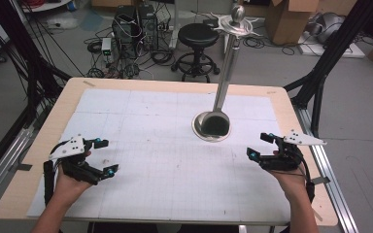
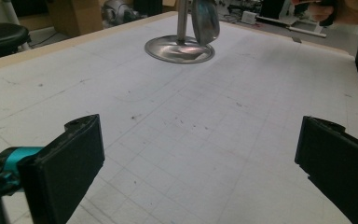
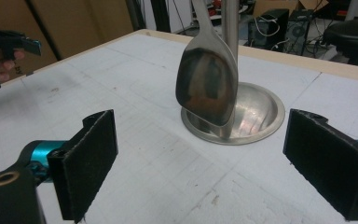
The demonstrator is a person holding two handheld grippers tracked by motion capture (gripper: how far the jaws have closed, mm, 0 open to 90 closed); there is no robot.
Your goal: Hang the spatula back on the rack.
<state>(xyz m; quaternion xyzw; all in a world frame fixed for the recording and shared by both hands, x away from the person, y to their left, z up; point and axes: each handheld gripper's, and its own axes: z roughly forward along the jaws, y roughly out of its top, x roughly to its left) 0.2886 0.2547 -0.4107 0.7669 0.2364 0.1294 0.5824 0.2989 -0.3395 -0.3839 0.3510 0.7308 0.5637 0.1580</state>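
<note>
I am holding the left gripper (image 1: 103, 156) nearest me, low over the white mat (image 1: 165, 165) at my left, its jaws standing wide apart with nothing between them. In the left gripper view its pads (image 2: 74, 163) are framing bare gridded mat, and the stand (image 2: 179, 48) is sitting well ahead of the jaws, slightly left of their midline, with the spatula (image 2: 205, 21) hanging just beside its pole.

Moving rightward, the stand's round base (image 1: 211, 132) is resting on the mat between the two grippers and farther out than either, its pole (image 1: 227, 68) rising away from me. The spatula's blade (image 3: 207, 86) is hanging over that base, close in front of the pole, apparently not touching the dish.

At my right I am holding the right gripper (image 1: 261, 146), jaws also spread wide and empty. The spatula is lying ahead of this gripper, near, roughly centred between its pads (image 3: 91, 161). My left hand (image 3: 2, 63) is showing far off at the left.
</note>
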